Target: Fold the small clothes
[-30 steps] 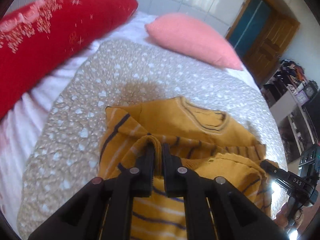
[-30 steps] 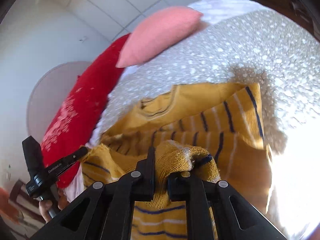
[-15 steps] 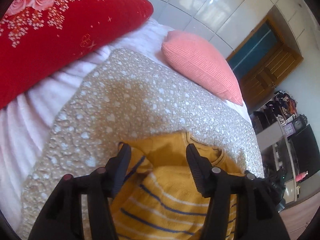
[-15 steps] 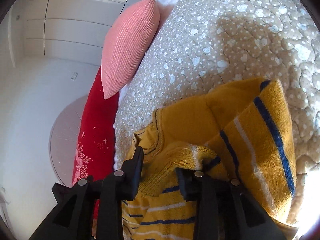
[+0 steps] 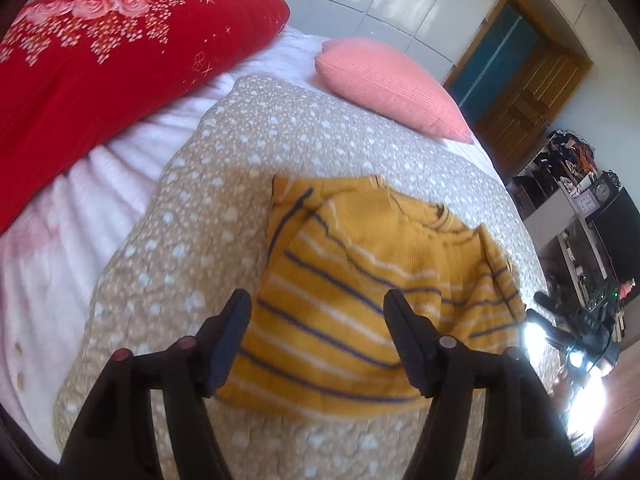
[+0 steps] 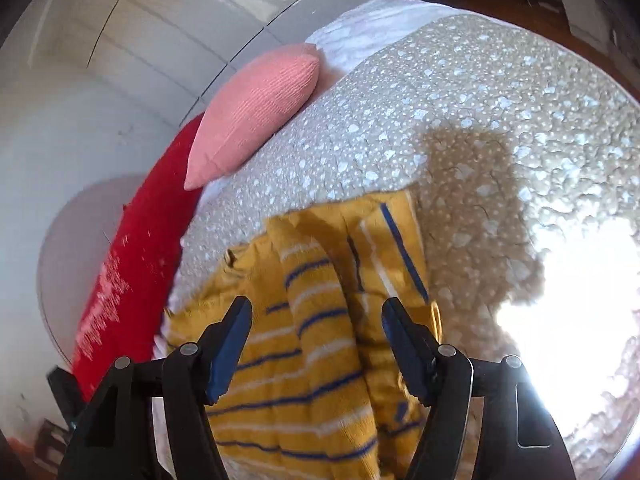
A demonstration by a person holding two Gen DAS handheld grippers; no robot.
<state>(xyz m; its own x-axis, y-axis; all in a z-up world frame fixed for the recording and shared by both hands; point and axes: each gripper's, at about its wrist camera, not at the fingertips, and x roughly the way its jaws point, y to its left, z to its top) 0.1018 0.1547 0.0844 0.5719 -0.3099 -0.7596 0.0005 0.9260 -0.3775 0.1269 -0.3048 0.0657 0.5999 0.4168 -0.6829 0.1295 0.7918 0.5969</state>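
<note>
red pillow (image 5: 100, 60), pink cushion (image 5: 388, 84), dotted quilt (image 5: 168, 272)

Both views are bright with daylight. In the right wrist view, strong glare burns out the near right part of the quilt (image 6: 500, 92), with a dark shadow beside it. The sweater (image 6: 312, 344) looks slightly blurred. Fisheye distortion bends the edges, and the corners are black.
</note>
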